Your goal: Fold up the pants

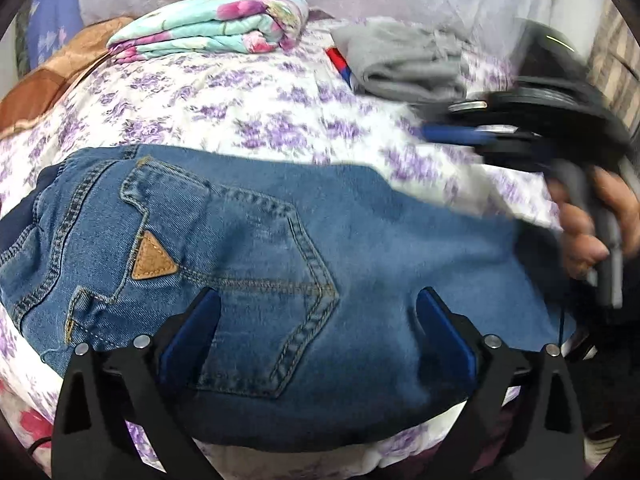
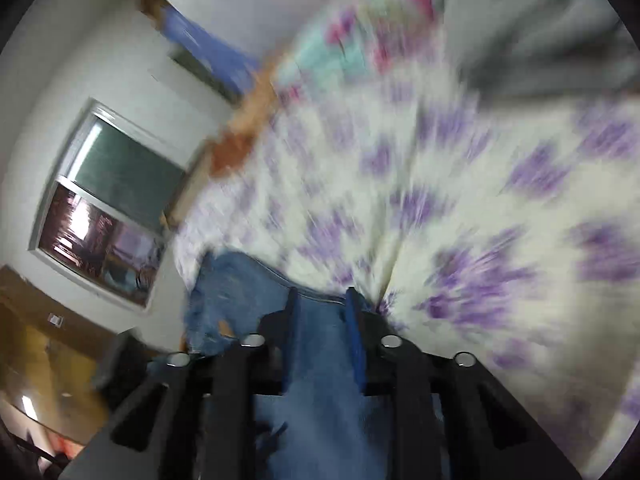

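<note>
Blue jeans (image 1: 280,260) lie folded on the bed, back pocket with a tan triangle patch facing up. My left gripper (image 1: 318,306) is open just above the jeans, its blue pads either side of the pocket, holding nothing. My right gripper (image 1: 452,134) is seen blurred at the right in the left wrist view, held by a hand above the bedspread past the jeans' right end. In the blurred right wrist view the right gripper (image 2: 322,302) has its jaws partly apart with denim (image 2: 320,360) between them; contact is unclear.
The bed has a white bedspread with purple flowers (image 1: 240,100). A folded floral blanket (image 1: 216,28) and a grey garment (image 1: 404,60) lie at the far side. A brown cushion (image 1: 52,80) sits at the left. A window (image 2: 108,208) shows in the right wrist view.
</note>
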`<state>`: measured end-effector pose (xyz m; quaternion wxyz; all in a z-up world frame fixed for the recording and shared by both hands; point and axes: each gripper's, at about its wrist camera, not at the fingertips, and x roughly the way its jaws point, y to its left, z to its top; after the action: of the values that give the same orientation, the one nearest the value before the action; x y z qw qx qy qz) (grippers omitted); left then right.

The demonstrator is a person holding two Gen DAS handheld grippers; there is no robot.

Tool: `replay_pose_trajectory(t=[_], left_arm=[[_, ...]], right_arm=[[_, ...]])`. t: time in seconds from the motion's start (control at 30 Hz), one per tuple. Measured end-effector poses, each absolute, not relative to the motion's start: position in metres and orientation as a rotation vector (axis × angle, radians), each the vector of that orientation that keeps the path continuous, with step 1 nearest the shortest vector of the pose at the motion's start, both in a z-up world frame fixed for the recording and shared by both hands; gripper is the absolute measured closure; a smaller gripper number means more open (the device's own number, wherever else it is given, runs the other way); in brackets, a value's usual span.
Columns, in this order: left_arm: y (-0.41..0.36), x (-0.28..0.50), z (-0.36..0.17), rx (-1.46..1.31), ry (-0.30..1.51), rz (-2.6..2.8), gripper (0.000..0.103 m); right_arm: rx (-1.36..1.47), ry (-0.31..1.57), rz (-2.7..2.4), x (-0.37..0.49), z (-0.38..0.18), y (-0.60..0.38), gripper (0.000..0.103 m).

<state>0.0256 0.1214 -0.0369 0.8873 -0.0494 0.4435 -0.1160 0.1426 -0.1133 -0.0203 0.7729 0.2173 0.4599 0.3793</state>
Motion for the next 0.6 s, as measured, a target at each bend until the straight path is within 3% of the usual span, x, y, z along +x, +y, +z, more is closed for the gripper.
replay_pose_trajectory(t=[0.07,0.1,0.2,0.37,0.43,0.47,0.5,0.53,0.57,0.6], left_arm=[[0.125,0.024,-0.026,-0.144,0.877,-0.252,0.008],[0.121,0.023,-0.019,-0.139,0.848,-0.270,0.008],[0.089,0.009,0.003,-0.086,0.761,-0.426,0.008],[0.014,0.000,-0.009,0.087,0.787,-0.632,0.008],[0.009,0.020,-0.042,0.103,0.900,-0.540,0.008],[0.021,0.038,-0.062,0.047,0.961,-0.481,0.011],[0.030,0.041,-0.066,0.004,0.962,-0.479,0.024],[0.037,0.042,-0.062,-0.023,0.949,-0.471,0.031],[0.046,0.040,-0.052,-0.046,0.953,-0.443,0.031],[0.052,0.039,-0.046,-0.065,0.944,-0.440,0.030]], right_arm=[[0.468,0.833,0.721,0.102,0.011,-0.175,0.046],[0.467,0.790,0.678,0.090,0.015,-0.195,0.043],[0.513,0.712,0.517,0.029,0.011,-0.283,0.043],[0.554,0.804,0.398,-0.026,-0.031,-0.335,0.043],[0.559,0.863,0.277,-0.029,-0.061,-0.358,0.060],[0.612,0.880,0.257,-0.029,-0.076,-0.375,0.090],[0.665,0.888,0.251,-0.029,-0.085,-0.390,0.098],[0.687,0.875,0.266,-0.032,-0.083,-0.394,0.097],[0.676,0.861,0.280,-0.035,-0.078,-0.392,0.089],[0.633,0.826,0.299,-0.039,-0.065,-0.390,0.064]])
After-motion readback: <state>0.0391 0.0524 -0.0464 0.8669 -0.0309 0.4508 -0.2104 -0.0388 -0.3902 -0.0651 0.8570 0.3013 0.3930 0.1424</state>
